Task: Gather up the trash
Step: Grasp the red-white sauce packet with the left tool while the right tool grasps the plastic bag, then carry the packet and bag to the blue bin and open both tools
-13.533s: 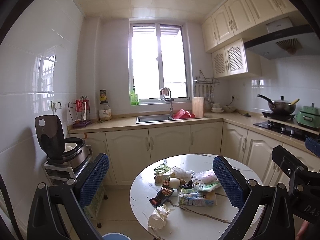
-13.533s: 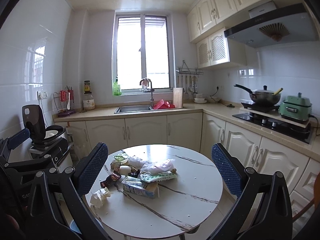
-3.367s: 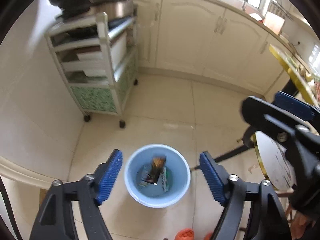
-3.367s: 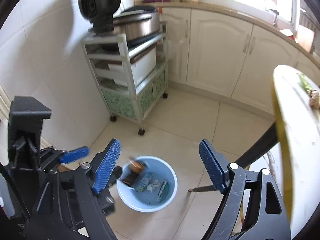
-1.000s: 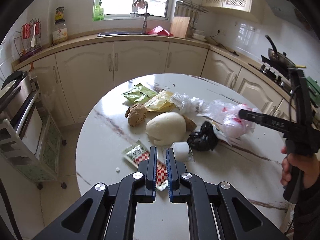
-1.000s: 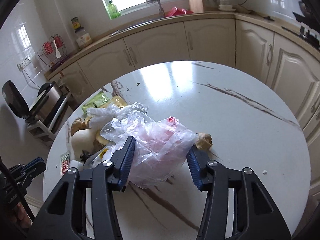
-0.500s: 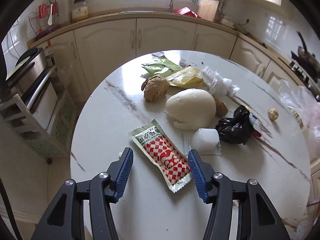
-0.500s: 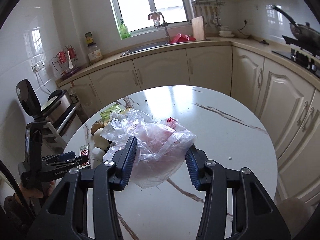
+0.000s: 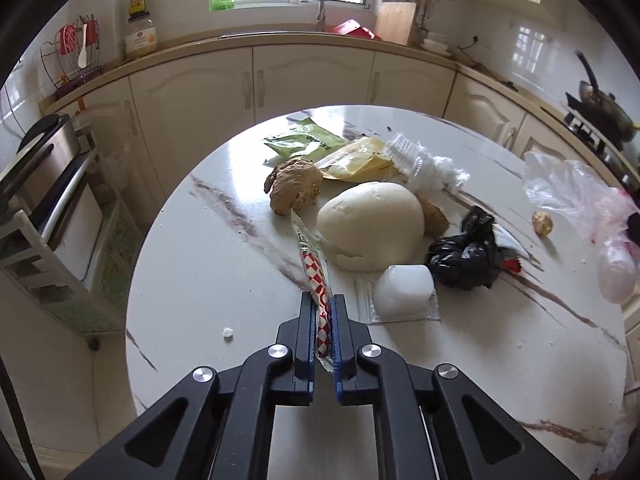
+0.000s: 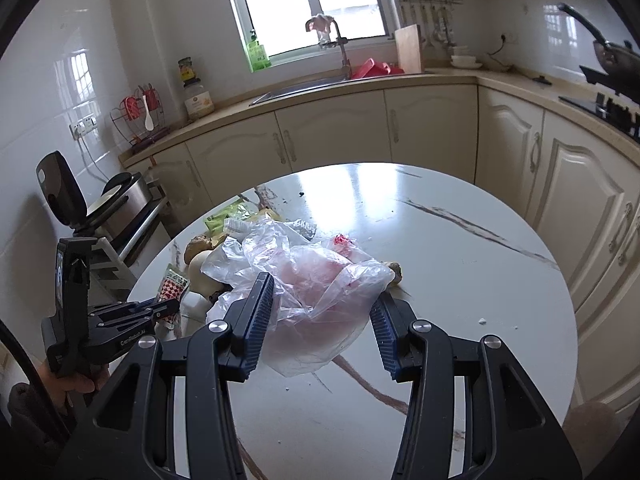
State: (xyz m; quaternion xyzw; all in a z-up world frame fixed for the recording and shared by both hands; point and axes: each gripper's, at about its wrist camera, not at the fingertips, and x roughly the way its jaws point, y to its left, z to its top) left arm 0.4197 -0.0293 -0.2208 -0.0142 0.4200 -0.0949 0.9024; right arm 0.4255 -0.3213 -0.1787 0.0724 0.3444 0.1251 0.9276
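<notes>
The red-checked sachet [image 9: 316, 280], which half a second ago lay flat on the surface [image 9: 208, 264] between the spread fingers of the left tool [image 9: 322, 312], is now pinched at its near end by that tool, the two fingers pressed together on it. The sachet stands on its edge and runs forward from the fingertips toward the brown lump [image 9: 294, 188], so I judge the grasp is made and the piece is ready to be carried to the bin, which is not in view now. Just to the right of the left tool's tips are a small white block [image 9: 404, 290] in clear wrap, a crumpled black bag [image 9: 466, 254] and, further ahead, a big white dough-like lump [image 9: 372, 226]; beyond them lie a yellow packet [image 9: 360, 158] and a green packet [image 9: 304, 140]. The right tool [image 10: 322, 320] holds a clear plastic bag [image 10: 308, 280] with pink content between its fingers, which are moderately apart and pressing the bag's sides; the bag looks raised above the surface, though its lower part may touch it. Compared with half a second ago this grip looks unchanged. Both tools now have trash, so the next trip to the bin can take two pieces.
</notes>
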